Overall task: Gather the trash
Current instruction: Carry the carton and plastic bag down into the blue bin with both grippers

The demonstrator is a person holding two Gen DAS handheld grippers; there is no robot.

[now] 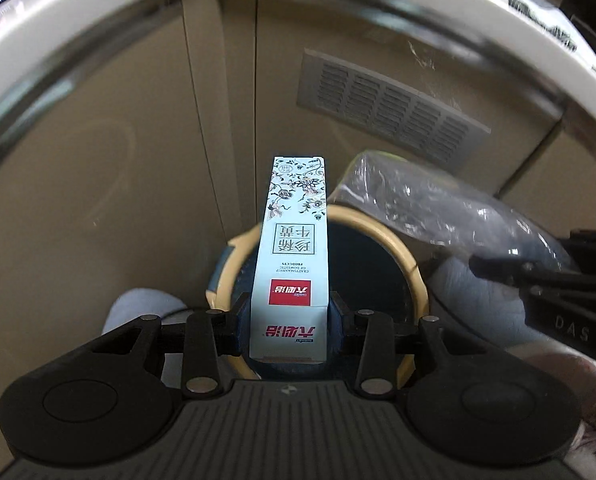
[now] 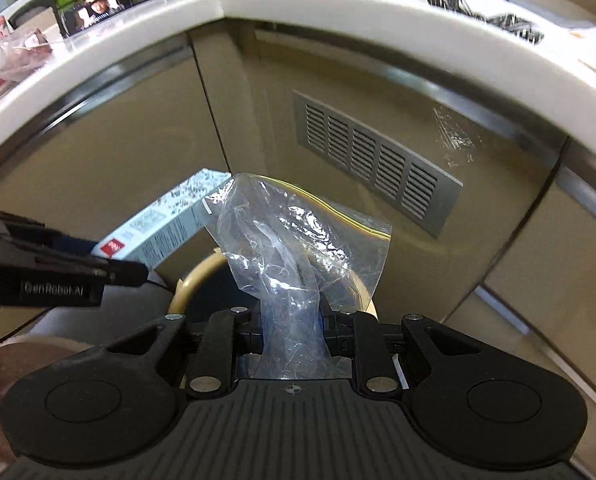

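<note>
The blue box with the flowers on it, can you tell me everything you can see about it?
The box is a long, slim carton of pale blue card with a dark flower print at its far end, printed characters and a red logo patch. The left gripper clamps its near end, and it juts out over the round bin with the tan rim, beside a clear plastic bag.

- Carton (image 1: 291,248): long, narrow, pale blue-white box. Floral print on the far end, a red logo patch near the close end, printed characters between. Intact, closed. Centre of the left wrist view, extending away from the lens, clamped by its sides.
- Plastic bag (image 2: 293,248): clear zip bag with a yellow seal strip, crumpled and bunched at its lower end. Centre of the right wrist view, rising upward.
- Bin (image 1: 408,256): round, tan rim, dark interior. Lower centre, beneath both items.
</note>
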